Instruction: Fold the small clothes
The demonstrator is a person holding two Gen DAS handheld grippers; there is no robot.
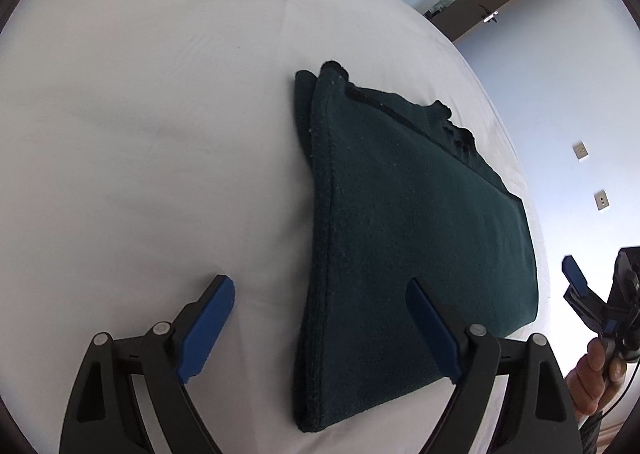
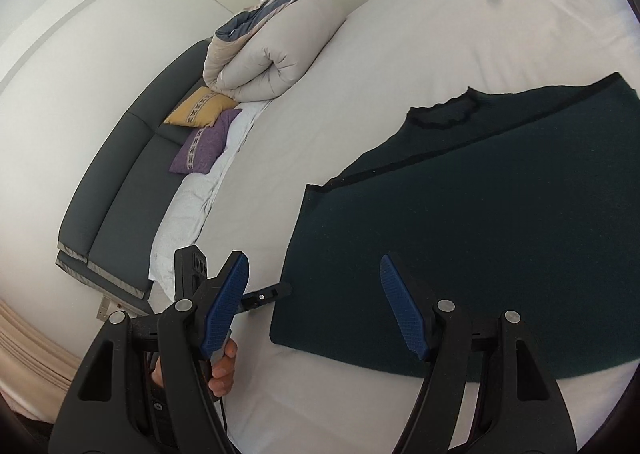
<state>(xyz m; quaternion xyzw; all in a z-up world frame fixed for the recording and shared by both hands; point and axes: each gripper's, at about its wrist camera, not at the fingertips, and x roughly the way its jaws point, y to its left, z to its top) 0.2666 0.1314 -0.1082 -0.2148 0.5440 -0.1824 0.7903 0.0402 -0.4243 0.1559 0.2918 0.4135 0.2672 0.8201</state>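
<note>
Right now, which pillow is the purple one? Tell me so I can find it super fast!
Start at the big white bed and look beside it to the dark grey sofa. Two pillows lie there below the rolled duvet. The purple pillow is the nearer one, overlapped by the yellow pillow.

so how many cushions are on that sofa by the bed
2. A yellow cushion lies against the sofa back, near the rolled duvet; a purple cushion sits just in front, overlapping it. More may be hidden behind the duvet.

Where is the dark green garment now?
The dark green garment lies folded on the white bed, ahead of both open grippers, neither touching it.
</note>
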